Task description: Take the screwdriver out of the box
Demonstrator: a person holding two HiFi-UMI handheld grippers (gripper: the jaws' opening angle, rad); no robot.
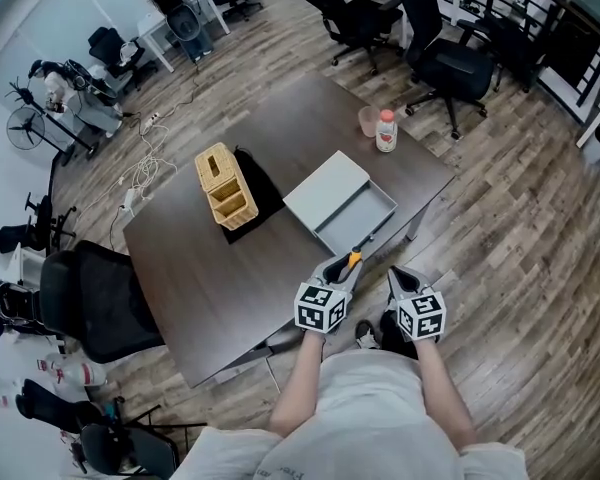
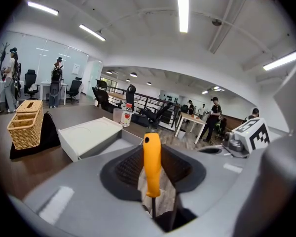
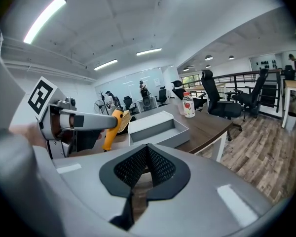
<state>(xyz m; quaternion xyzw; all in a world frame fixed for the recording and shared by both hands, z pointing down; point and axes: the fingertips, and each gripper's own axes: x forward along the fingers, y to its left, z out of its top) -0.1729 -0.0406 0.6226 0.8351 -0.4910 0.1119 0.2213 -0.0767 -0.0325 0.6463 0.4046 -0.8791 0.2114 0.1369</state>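
Observation:
The screwdriver (image 1: 354, 260) has an orange handle and a thin dark shaft. My left gripper (image 1: 342, 268) is shut on it, just off the near edge of the open grey box (image 1: 373, 214). In the left gripper view the screwdriver (image 2: 152, 164) stands upright between the jaws, handle up, with the box (image 2: 91, 138) beyond it to the left. My right gripper (image 1: 400, 278) hovers at the table's front edge, shut and empty. The right gripper view shows its pads (image 3: 153, 168) meeting, the screwdriver (image 3: 111, 129) at the left and the box (image 3: 158, 127) empty.
The box's lid (image 1: 325, 186) lies against the tray on the dark table (image 1: 195, 288). A wicker basket (image 1: 225, 188) stands on a black cloth at the table's middle. A bottle (image 1: 385, 131) and a cup (image 1: 368, 121) stand at the far corner. Office chairs (image 1: 450, 63) surround the table.

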